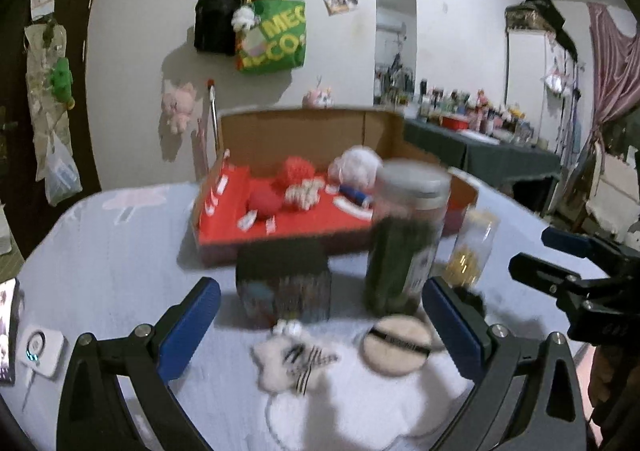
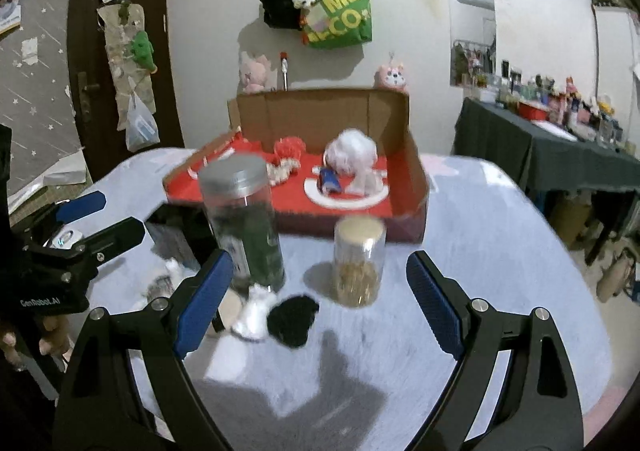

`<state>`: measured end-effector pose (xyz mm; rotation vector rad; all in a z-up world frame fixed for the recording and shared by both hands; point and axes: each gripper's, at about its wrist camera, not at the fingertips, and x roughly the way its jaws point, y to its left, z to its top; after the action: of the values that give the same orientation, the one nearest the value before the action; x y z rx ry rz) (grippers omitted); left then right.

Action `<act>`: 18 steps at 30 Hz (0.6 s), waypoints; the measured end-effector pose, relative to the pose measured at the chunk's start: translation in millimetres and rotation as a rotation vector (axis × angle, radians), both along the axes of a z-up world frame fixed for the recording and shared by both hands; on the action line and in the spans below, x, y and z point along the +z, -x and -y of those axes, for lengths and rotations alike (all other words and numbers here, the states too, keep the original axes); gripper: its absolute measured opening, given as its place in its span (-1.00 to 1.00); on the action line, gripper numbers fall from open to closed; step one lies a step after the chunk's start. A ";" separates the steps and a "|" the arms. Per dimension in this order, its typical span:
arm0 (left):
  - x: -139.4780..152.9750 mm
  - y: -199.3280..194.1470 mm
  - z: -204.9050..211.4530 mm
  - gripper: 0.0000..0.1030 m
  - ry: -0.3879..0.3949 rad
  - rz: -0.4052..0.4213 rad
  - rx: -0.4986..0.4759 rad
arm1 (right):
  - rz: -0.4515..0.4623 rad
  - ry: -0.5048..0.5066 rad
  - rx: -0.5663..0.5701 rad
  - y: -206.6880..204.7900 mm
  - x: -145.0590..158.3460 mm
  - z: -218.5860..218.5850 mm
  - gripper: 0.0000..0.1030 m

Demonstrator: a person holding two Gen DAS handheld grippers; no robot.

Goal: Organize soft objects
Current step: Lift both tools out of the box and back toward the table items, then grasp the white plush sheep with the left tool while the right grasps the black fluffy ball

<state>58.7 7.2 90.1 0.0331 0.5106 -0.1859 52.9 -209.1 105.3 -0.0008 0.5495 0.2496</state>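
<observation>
Both grippers, left gripper (image 1: 320, 325) and right gripper (image 2: 320, 303), hang released and empty above the near table (image 2: 480, 251). Between them lie a white fluffy star (image 1: 294, 363), a round powder puff (image 1: 396, 343) and a black pom-pom (image 2: 292, 319), near of the red-lined box (image 2: 416, 187). All look light and squashy; pinch each through its middle.

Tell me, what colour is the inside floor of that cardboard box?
Red with white markings on the box floor, clearest in the right wrist view.

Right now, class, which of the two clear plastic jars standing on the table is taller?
The silver-lidded jar holding dark green contents; the short jar beside it has a tan lid and golden contents.
</observation>
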 end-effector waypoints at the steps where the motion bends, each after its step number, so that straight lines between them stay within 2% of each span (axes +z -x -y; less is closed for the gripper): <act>1: -6.1 -2.0 -0.5 1.00 0.001 -0.020 -0.001 | -0.010 -0.001 -0.003 -1.2 -5.7 0.2 0.73; 7: -31.1 -7.7 -7.4 1.00 0.011 -0.102 0.015 | -0.087 -0.017 -0.007 -10.0 -35.7 1.3 0.73; 18: -50.1 -18.9 -16.6 1.00 -0.010 -0.184 0.045 | -0.168 -0.015 0.003 -24.2 -63.4 -1.9 0.73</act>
<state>77.6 23.7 40.0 0.0139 0.6954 -0.1435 77.2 -207.2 41.9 0.0342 0.7150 0.2576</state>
